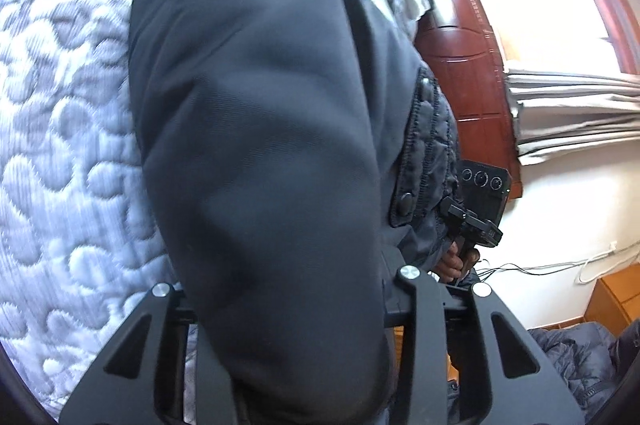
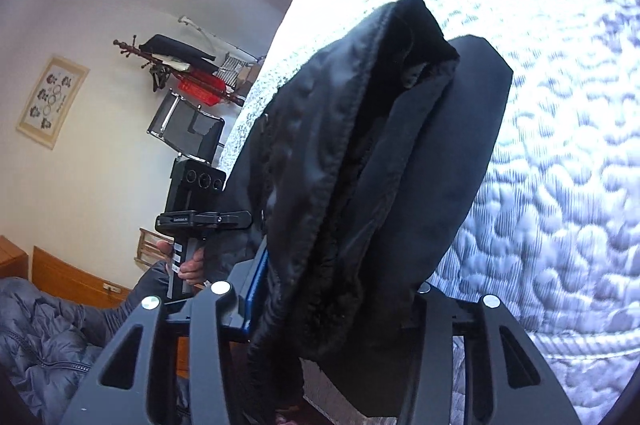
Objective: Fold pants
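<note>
One pair of dark pants (image 1: 256, 145) hangs over the quilted mattress (image 1: 60, 129), pinched in both tools: the left gripper (image 1: 296, 365) clamps plain outer cloth, while only the right wrist view shows the fleecy lining at the waistband, gripped by the right gripper (image 2: 336, 357)

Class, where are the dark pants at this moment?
In both wrist views the pants fill the centre, clamped in the left gripper and right gripper, lifted over the quilted mattress.
</note>
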A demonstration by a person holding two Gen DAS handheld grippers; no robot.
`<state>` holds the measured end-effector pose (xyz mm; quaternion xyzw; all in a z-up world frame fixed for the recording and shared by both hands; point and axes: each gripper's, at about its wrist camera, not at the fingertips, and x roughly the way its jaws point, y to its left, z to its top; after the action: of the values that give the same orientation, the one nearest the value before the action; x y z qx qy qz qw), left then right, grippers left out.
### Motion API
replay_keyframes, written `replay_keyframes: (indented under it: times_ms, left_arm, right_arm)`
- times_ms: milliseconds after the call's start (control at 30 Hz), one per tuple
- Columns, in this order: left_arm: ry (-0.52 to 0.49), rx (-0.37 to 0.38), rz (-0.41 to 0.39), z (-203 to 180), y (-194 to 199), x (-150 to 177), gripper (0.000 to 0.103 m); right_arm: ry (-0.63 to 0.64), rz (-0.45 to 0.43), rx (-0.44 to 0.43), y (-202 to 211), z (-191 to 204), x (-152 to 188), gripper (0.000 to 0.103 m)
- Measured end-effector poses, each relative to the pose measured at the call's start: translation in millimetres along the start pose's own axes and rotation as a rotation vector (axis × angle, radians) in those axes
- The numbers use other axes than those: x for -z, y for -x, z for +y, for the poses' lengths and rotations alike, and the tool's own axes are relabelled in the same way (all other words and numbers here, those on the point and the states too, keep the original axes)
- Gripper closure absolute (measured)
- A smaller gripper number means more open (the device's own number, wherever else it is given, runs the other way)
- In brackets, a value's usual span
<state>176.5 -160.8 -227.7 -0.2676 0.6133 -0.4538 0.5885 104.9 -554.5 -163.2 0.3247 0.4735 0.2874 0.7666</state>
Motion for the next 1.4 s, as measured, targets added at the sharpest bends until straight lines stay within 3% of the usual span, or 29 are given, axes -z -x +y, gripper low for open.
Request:
replay_keyframes:
  times_ms: [300, 600, 933, 1133, 1200, 1267, 1400]
  left_arm:
    - [-0.047, 0.02, -0.049, -0.7, 12.9, -9.0, 0.068]
    - [-0.076, -0.011, -0.124, -2.9, 45.1, -45.0, 0.067]
    - [-0.009, -0.053, -0.156, 30.1, 51.7, -91.1, 0.066]
    - [0.048, -0.065, -0.155, 55.9, 45.6, -102.0, 0.059]
    - [0.052, -0.061, -0.159, 59.6, 44.6, -98.2, 0.05]
    - [0.058, -0.082, -0.173, 64.1, 43.0, -92.9, 0.044]
    - [0.063, -0.108, -0.184, 68.5, 40.2, -89.3, 0.036]
  right_arm:
    - [0.066, -0.042, 0.006, 4.3, 10.7, -25.6, 0.057]
    - [0.126, -0.048, -0.027, -13.4, 14.4, -81.0, 0.057]
    - [0.09, 0.003, -0.053, -61.6, -17.5, -130.8, 0.057]
    - [-0.035, 0.023, -0.074, -86.4, -68.1, -129.7, 0.056]
    - [-0.073, 0.011, -0.097, -85.3, -79.7, -125.0, 0.052]
    - [-0.096, -0.001, -0.085, -84.3, -87.3, -119.0, 0.04]
    - [-0.112, -0.024, -0.094, -80.0, -95.3, -112.9, 0.036]
